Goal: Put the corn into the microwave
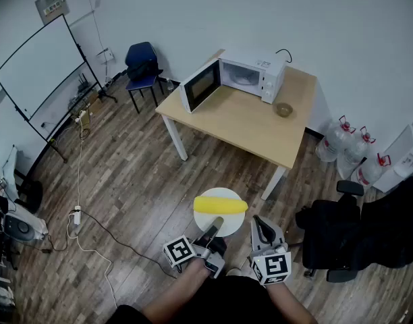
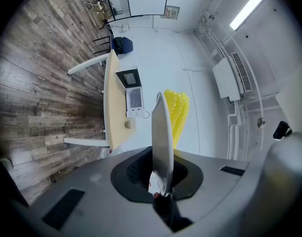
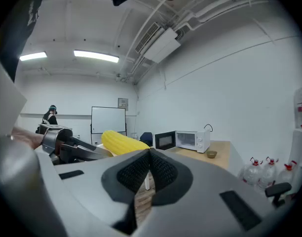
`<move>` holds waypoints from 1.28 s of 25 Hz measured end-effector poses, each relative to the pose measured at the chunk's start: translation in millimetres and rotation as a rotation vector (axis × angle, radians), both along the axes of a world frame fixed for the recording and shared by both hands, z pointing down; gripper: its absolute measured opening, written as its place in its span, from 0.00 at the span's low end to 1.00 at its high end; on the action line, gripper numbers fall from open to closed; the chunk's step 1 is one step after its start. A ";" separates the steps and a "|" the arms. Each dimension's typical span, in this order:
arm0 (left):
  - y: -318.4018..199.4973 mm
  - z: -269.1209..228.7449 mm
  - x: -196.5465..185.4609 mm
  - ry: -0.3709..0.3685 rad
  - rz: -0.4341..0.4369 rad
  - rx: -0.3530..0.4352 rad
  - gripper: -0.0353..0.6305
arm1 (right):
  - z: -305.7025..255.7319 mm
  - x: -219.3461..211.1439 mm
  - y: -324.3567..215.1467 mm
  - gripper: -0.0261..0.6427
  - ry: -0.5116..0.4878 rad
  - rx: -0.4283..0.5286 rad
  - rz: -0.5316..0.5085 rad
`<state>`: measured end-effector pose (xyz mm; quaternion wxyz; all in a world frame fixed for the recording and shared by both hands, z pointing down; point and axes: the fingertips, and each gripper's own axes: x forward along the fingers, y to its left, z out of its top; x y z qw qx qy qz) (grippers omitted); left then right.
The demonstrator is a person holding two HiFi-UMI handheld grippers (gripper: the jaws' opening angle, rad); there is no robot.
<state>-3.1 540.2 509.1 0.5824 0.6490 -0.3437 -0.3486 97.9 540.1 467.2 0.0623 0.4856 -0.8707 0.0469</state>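
A yellow corn cob [image 1: 221,205] lies on a white plate [image 1: 223,229] held in the air above the wood floor. My left gripper [image 1: 216,224] is shut on the plate's near rim. In the left gripper view the plate [image 2: 161,137] stands edge-on between the jaws, with the corn [image 2: 177,113] behind it. My right gripper [image 1: 260,223] hangs just right of the plate, shut and holding nothing; its pads meet [image 3: 149,155]. The white microwave [image 1: 241,77] stands on the far table with its door [image 1: 199,86] swung open. It also shows in the right gripper view as the microwave [image 3: 186,140].
The wooden table [image 1: 250,127] also carries a small brown bowl [image 1: 283,109]. A black office chair [image 1: 341,238] stands close on my right, water bottles [image 1: 347,144] beyond it. A blue chair [image 1: 142,66], a whiteboard [image 1: 41,73] and floor cables [image 1: 81,187] are to the left.
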 end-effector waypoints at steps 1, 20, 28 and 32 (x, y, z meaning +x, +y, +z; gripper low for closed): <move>-1.2 0.9 0.8 0.009 -0.006 -0.003 0.08 | 0.4 1.7 -0.7 0.13 0.006 0.003 -0.001; -99.0 32.9 -33.8 0.055 -0.047 -0.043 0.08 | 36.1 7.4 -85.9 0.13 0.012 -0.078 0.042; -203.5 38.7 -55.2 0.040 0.047 -0.041 0.08 | 26.5 -26.1 -198.6 0.13 0.028 -0.065 0.063; -252.3 34.0 -68.7 0.018 0.115 -0.060 0.08 | 22.7 -39.4 -259.6 0.13 -0.033 -0.094 0.125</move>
